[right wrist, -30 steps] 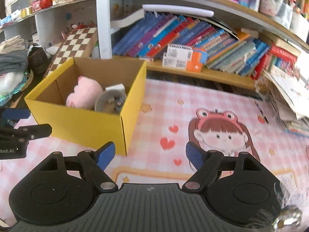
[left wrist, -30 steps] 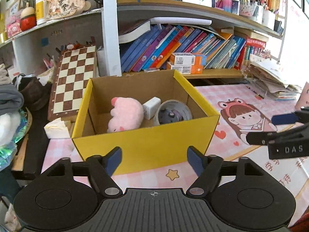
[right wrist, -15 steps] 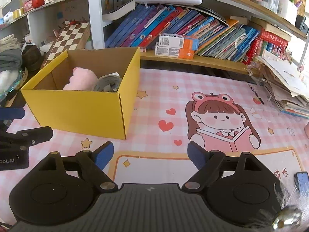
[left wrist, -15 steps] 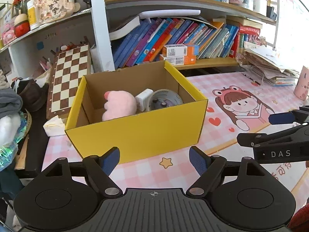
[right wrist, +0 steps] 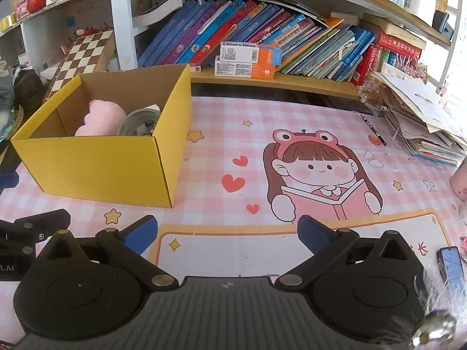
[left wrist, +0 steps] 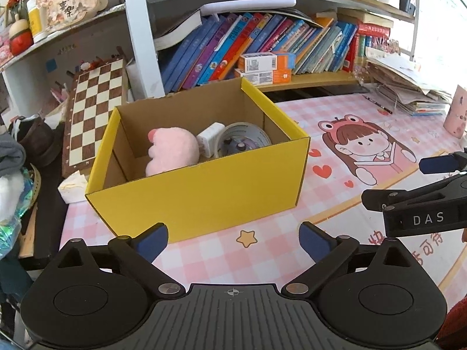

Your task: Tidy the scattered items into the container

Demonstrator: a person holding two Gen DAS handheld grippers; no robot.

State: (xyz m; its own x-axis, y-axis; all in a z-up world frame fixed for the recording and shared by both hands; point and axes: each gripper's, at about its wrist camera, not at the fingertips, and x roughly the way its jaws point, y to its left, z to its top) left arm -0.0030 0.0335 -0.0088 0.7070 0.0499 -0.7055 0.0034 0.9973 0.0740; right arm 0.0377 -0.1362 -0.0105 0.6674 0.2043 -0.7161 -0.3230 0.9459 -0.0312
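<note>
A yellow cardboard box stands on the pink checked mat, also in the right wrist view. Inside lie a pink plush toy, a white block and a grey tape roll; the plush and the roll also show in the right wrist view. My left gripper is open and empty, just in front of the box. My right gripper is open and empty, over the mat to the right of the box.
A bookshelf runs along the back. A chessboard leans at the left. A paper stack lies at the right. A pen and a phone lie on the mat. A pink cup stands far right.
Both grippers have pulled back from the box, which now looks smaller and farther. More of the mat shows. Both stay open and empty.
</note>
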